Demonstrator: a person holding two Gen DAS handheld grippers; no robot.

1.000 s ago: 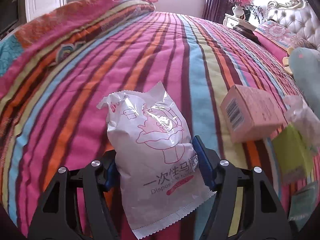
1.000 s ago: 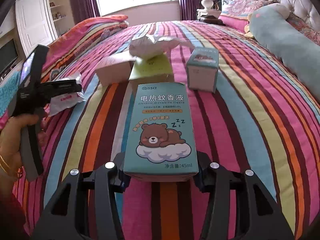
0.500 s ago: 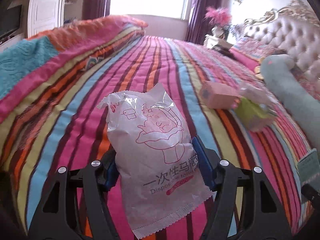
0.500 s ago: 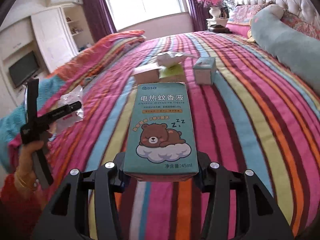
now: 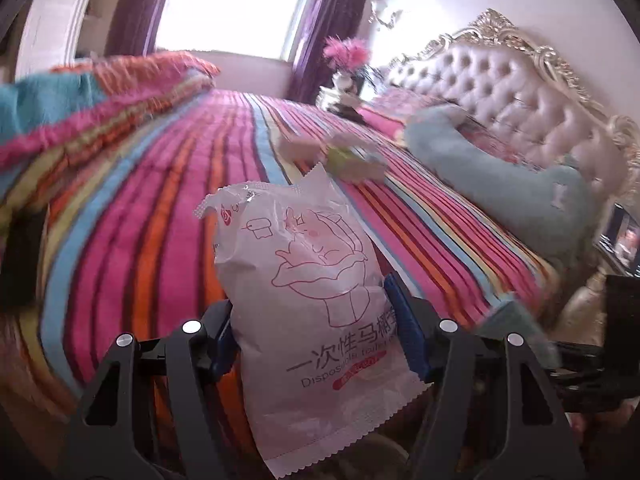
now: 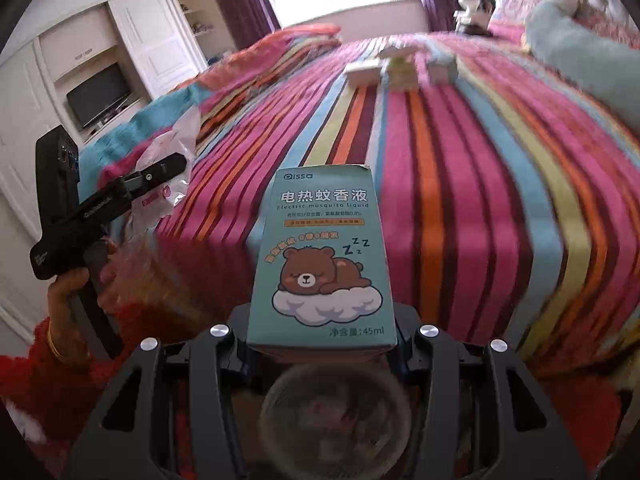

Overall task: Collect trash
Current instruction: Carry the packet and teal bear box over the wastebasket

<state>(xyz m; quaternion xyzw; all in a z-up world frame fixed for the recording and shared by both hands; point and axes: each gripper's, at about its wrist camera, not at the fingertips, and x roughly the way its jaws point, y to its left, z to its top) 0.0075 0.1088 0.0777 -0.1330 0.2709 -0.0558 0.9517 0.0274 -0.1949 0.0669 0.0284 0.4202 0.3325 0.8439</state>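
A white plastic packet (image 5: 308, 312) stood clamped between the left claw's (image 5: 316, 340) pads; a teal carton (image 6: 322, 264) stood upright between the right claw's (image 6: 320, 344).

A toilet seat cover packet (image 5: 304, 292) sits between the jaws of the left gripper (image 5: 312, 332), and a mosquito liquid box (image 6: 322, 256) between those of the right gripper (image 6: 320, 344), both over the foot of the bed (image 6: 460, 184). Several small boxes (image 6: 400, 70) lie farther up the bed. A long pillow (image 5: 492, 184) lies to their right, before the headboard (image 5: 516, 92). A television (image 6: 100, 94) stands to the left.
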